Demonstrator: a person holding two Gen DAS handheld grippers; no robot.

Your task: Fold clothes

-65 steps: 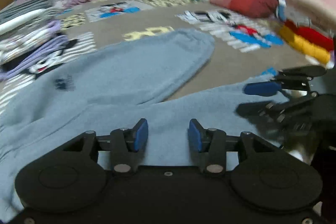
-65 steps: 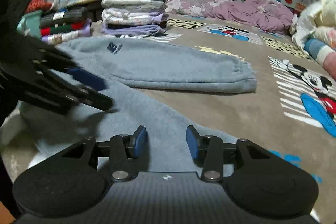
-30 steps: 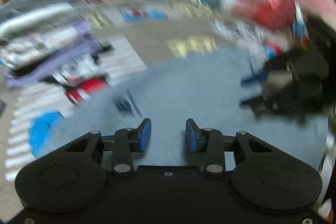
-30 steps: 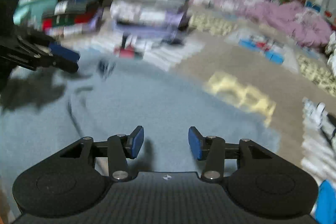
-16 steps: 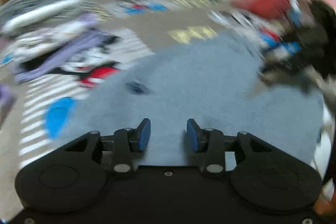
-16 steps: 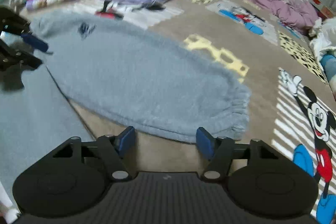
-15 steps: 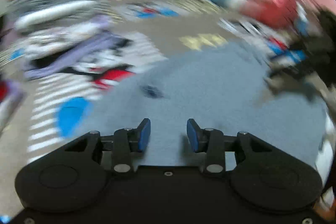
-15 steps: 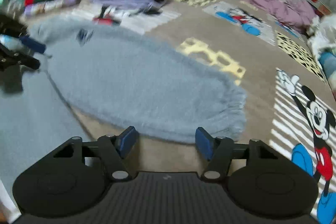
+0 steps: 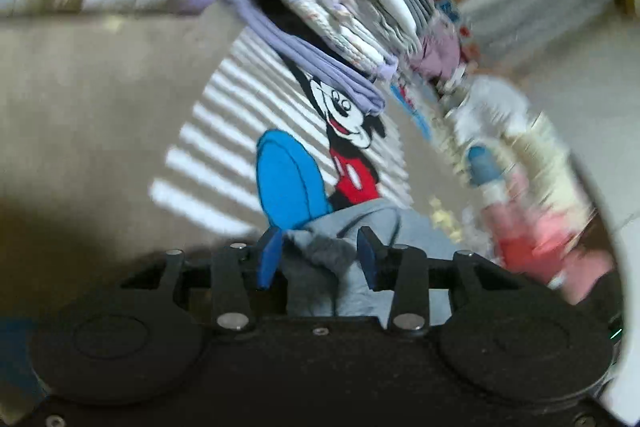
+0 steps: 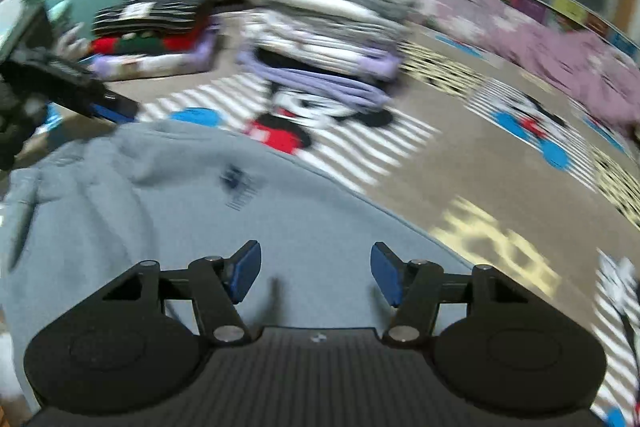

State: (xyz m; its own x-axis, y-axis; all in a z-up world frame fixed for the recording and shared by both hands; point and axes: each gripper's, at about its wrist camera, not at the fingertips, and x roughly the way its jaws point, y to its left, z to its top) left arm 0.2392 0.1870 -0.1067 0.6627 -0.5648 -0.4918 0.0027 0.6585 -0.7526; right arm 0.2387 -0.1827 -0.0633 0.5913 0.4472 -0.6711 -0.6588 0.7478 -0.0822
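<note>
Grey-blue sweatpants lie spread on the patterned blanket, with a small dark logo on the upper part. In the left wrist view a bunched edge of the sweatpants sits between the blue pads of my left gripper, which is open around it, tilted and low over the blanket. My right gripper is open and empty, hovering over the flat leg of the pants. The left gripper also shows in the right wrist view at the waistband's far left corner.
Stacks of folded clothes stand beyond the pants, with a second pile to their left. A crumpled purple blanket lies at the back right. The Mickey Mouse blanket covers the surface. Piled bedding is at right in the left wrist view.
My left gripper has swung down and left to the waistband corner, with fabric now between its pads. My right gripper has moved from the leg cuff up toward the logo area and stays open.
</note>
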